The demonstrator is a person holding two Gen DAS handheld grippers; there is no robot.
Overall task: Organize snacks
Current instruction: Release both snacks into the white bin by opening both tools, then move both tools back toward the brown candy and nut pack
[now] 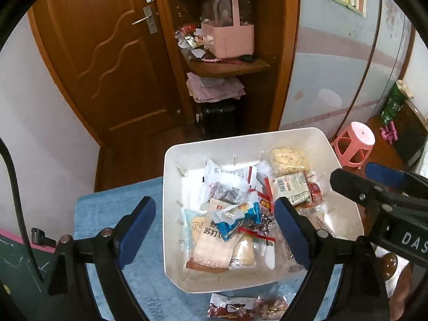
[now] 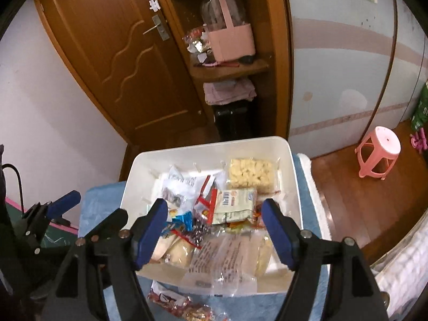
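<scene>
Nearest the cameras: two red snack packets (image 1: pixel 246 309) lie on the blue-covered surface (image 1: pixel 107 208), just outside the near rim of the white bin (image 1: pixel 171 160) — not yet sorted, by my reading.

Left tongs (image 1: pixel 215 230): jaws spread wide, nothing between the pads; one finger hangs over the cloth at 9 o'clock of the bin, the other over its contents. Right tongs (image 2: pixel 215 232): also parted, empty, poised over the near half of the bin. Both point steeply down, which suits a top-down pick or drop.

Bin contents, near to far: clear-wrapped pale pastries (image 2: pixel 230 256) against the near wall, a blue-and-white wrapper (image 1: pixel 238 220) mid-pile, a white barcode packet (image 2: pixel 235 204), then a bag of pale puffed pieces (image 2: pixel 251 175) at 1 o'clock by the far wall. Loosely heaped — gathered, not ordered.

Beyond: pink stool (image 2: pixel 378 151) on the wooden floor at 2 o'clock; pink basket (image 1: pixel 227 38) on a shelf at 12 o'clock, beside the door (image 1: pixel 107 53).
</scene>
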